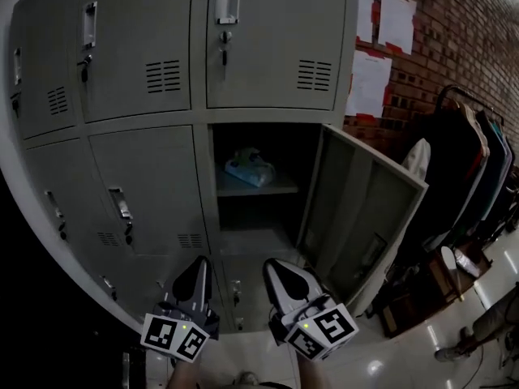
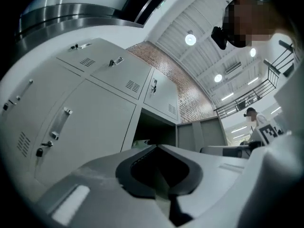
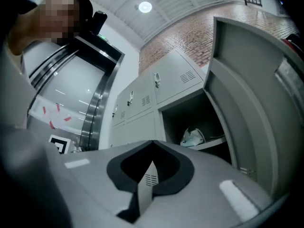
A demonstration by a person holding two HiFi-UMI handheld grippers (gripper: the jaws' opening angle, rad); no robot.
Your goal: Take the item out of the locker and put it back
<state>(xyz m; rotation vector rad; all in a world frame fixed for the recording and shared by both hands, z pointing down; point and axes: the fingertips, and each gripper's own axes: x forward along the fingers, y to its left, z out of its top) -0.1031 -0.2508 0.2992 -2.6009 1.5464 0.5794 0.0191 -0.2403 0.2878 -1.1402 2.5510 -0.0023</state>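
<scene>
The bag lay on the shelf inside the open locker. It looked soft, light and crinkly, so it would likely squash; its puffy top seemed best to pinch. The left gripper and right gripper were both squeezed closed, holding nothing, low down and well away. The door stuck out on the right, so going straight in looked safest

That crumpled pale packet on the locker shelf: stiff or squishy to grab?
The crumpled pale bluish packet looks wrinkled and saggy, so probably soft and light. It lies slumped on the grey metal shelf, so unlikely to roll.
</scene>
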